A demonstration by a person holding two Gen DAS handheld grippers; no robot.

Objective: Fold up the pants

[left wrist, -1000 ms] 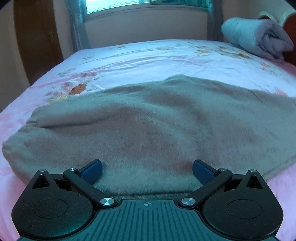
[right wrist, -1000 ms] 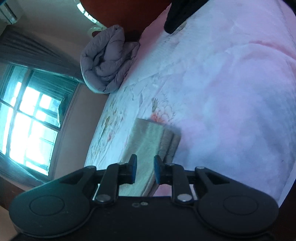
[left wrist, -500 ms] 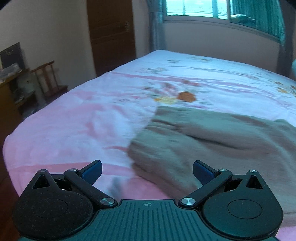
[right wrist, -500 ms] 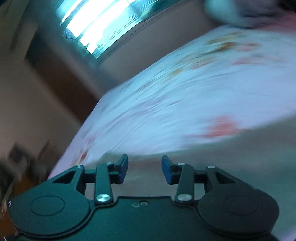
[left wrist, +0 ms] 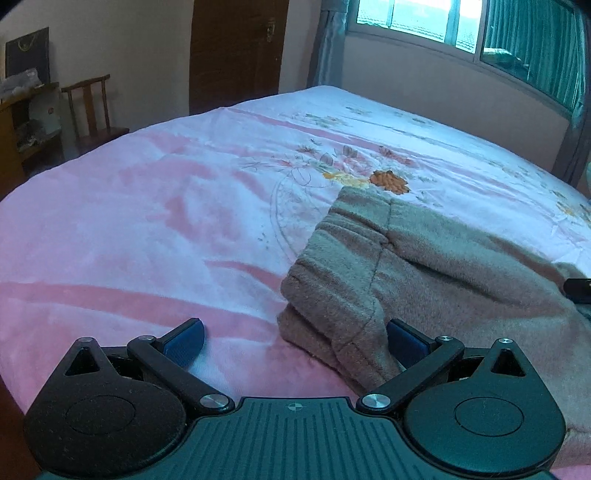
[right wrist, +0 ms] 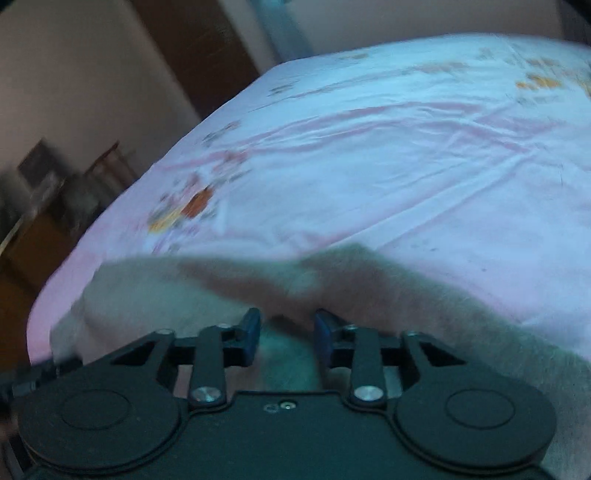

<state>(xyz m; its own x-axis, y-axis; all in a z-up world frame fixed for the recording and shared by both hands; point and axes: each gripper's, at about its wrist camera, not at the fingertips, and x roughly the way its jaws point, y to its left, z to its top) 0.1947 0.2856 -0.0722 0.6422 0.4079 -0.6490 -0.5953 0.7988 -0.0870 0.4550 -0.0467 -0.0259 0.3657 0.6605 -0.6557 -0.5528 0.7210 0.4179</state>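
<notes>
Grey-brown fleece pants [left wrist: 424,266] lie on the pink flowered bed sheet [left wrist: 147,221], with one bunched, seamed end toward the left. My left gripper [left wrist: 295,332] is wide open at the near corner of that end. Its right finger [left wrist: 402,341] rests against the fabric and its left finger [left wrist: 186,338] is over bare sheet. The right wrist view is blurred. There the pants [right wrist: 388,288] stretch across under my right gripper [right wrist: 287,321]. Its jaws are closing with a narrow gap left, fabric showing in the gap, and the pads do not clearly press on it.
A wooden chair [left wrist: 92,107] and a low cabinet stand past the bed's left edge, near a dark door [left wrist: 236,51]. A curtained window [left wrist: 443,22] runs along the far wall. A black object [left wrist: 578,286] lies on the pants at the right edge.
The left gripper slid left from the middle of the pants to their end, staying open. The right gripper swung and rolled from the far folded end onto the pants, its jaws widening and then narrowing.
</notes>
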